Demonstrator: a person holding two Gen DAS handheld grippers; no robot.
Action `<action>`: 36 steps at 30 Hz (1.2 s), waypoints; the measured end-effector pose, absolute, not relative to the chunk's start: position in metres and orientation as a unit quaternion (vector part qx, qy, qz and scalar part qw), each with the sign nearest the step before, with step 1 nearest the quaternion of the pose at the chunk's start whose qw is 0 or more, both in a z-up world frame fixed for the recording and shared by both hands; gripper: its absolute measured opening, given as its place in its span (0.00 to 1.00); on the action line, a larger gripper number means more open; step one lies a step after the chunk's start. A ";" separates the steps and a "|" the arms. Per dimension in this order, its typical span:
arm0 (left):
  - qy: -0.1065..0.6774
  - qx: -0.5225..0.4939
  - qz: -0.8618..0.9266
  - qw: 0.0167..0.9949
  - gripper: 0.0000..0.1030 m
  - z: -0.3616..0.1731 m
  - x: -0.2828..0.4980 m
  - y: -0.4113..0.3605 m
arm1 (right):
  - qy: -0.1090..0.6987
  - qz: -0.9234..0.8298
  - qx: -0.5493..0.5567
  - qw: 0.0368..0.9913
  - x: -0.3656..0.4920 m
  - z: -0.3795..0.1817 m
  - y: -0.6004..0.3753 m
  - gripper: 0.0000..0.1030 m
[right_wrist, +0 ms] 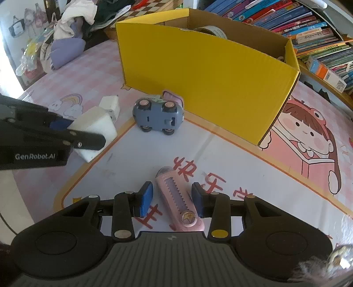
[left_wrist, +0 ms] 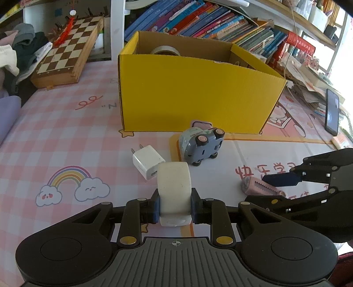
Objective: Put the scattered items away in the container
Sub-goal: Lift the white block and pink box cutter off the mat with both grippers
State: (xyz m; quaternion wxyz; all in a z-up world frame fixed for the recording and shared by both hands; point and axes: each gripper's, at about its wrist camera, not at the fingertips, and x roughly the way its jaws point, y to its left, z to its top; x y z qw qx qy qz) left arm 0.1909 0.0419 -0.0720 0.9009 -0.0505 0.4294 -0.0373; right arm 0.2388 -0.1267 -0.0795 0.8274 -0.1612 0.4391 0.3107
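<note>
Your right gripper (right_wrist: 172,199) straddles the pink utility knife (right_wrist: 178,201); its left pad (right_wrist: 145,198) stands clear of it.

Home room: children's books (left_wrist: 198,19), chessboard (left_wrist: 66,50), cartoon mat (right_wrist: 308,136).

Pink checked cartoon mat (left_wrist: 55,136), crammed bookshelf (left_wrist: 198,19) behind, chessboard (left_wrist: 70,46), bright daylight right

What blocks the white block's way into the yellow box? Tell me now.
Nothing visible does. The left hand-held gripper grips the white block. The charger and toy car lie on the mat between it and the yellow box, low enough to pass over; the box is open-topped.
</note>
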 end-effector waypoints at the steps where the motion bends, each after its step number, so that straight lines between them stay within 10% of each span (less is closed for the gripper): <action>1: 0.431 -0.051 -0.038 0.900 0.23 -0.073 0.191 0.042 | 0.439 0.312 -0.161 0.827 0.238 -0.079 -0.127 0.32; 36: 0.368 -0.029 -0.085 0.926 0.22 -0.013 0.181 0.039 | 0.397 0.314 -0.137 0.851 0.236 -0.029 -0.131 0.23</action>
